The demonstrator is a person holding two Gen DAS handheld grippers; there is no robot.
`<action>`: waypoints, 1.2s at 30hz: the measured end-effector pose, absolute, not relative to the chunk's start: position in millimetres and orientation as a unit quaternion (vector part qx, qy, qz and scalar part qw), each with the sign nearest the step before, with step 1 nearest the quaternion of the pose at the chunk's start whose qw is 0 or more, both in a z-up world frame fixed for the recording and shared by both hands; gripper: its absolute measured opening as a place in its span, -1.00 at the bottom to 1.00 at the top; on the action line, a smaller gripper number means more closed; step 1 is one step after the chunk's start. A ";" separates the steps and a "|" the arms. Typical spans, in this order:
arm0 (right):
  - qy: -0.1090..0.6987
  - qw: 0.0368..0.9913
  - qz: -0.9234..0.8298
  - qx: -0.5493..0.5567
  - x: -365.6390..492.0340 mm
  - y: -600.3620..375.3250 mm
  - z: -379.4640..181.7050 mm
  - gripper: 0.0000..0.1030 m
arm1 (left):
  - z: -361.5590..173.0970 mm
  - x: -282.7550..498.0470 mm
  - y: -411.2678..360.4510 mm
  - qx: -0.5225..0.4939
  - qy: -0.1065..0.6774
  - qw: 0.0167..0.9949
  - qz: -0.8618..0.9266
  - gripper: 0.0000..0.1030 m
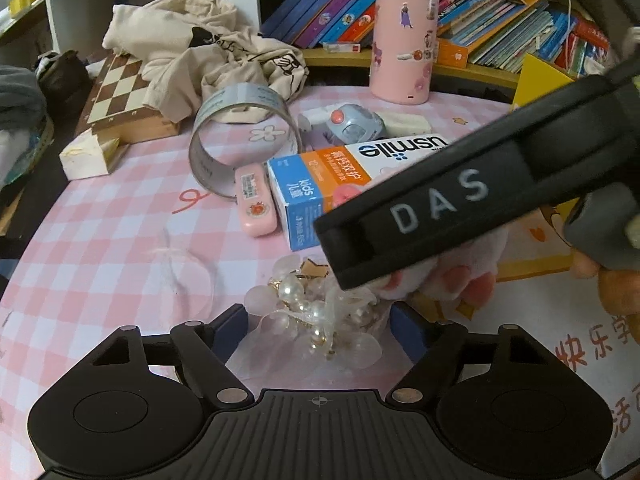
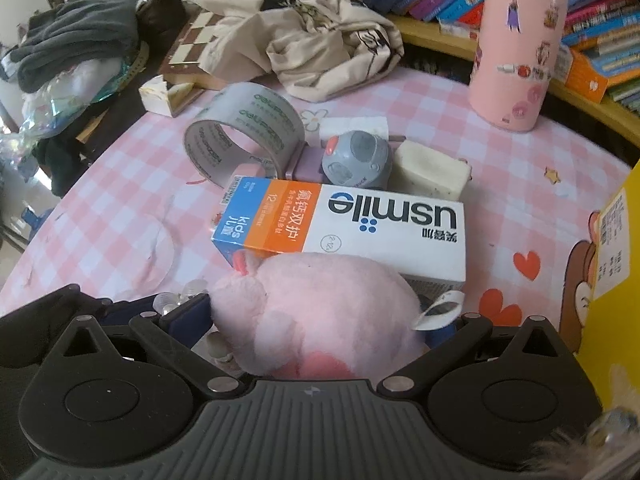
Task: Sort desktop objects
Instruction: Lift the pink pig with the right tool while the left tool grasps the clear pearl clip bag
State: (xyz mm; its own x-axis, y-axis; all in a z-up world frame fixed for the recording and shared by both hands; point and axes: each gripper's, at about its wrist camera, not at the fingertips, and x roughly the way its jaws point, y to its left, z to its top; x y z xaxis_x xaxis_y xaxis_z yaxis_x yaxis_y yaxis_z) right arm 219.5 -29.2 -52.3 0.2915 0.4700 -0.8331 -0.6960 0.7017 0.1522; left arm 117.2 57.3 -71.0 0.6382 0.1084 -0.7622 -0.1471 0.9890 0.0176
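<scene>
A pearl hair accessory (image 1: 316, 316) with translucent petals lies on the pink checked tablecloth (image 1: 100, 240). My left gripper (image 1: 320, 314) is closed in on it, both blue fingers touching its edges. A pink plush toy (image 2: 320, 312) fills the wide gap of my right gripper (image 2: 322, 320), which stands open around it; its white label loop (image 2: 440, 312) is by the right finger. In the left wrist view the right gripper's black body (image 1: 460, 196) crosses over the plush (image 1: 452, 280). A usmile toothpaste box (image 2: 344, 224) lies just beyond the plush.
Behind the box are a tape roll (image 2: 244, 136), a grey round gadget (image 2: 356, 158), a soap bar (image 2: 430, 174) and a small pink case (image 1: 256, 206). A pink cylinder (image 2: 516, 52), beige cloth (image 2: 304, 28), chessboard (image 1: 120, 92) and books (image 1: 500, 16) stand farther back. Picture books (image 2: 608, 248) lie right.
</scene>
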 end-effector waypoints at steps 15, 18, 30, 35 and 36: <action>0.462 0.813 0.351 -0.054 216.5 -75.2 -28.0 0.75 | -61.6 105.4 70.2 -0.046 0.412 0.906 0.079 -0.36; 0.459 0.813 0.354 -0.060 206.7 -87.8 -24.3 0.76 | -53.5 96.4 75.3 -0.059 0.405 0.908 0.090 -0.36; 0.465 0.811 0.344 -0.086 161.1 -122.8 -25.2 0.78 | -20.2 66.9 72.1 -0.086 0.380 0.917 0.084 -0.36; 0.463 0.818 0.331 -0.085 144.4 -137.5 -22.0 0.78 | -9.1 57.4 66.3 -0.093 0.374 0.920 0.069 -0.36; 0.462 0.820 0.328 -0.084 141.1 -140.4 -21.3 0.78 | -7.3 55.8 65.5 -0.095 0.373 0.921 0.066 -0.36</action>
State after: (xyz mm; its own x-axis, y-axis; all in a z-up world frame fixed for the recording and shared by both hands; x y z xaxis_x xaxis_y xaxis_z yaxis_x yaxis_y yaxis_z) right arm 141.1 -140.4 -21.3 0.3577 0.4597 -0.8129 -0.6157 0.7705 0.1648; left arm 55.8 65.5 -7.3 0.7137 0.0513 -0.6985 -0.1924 0.9733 -0.1251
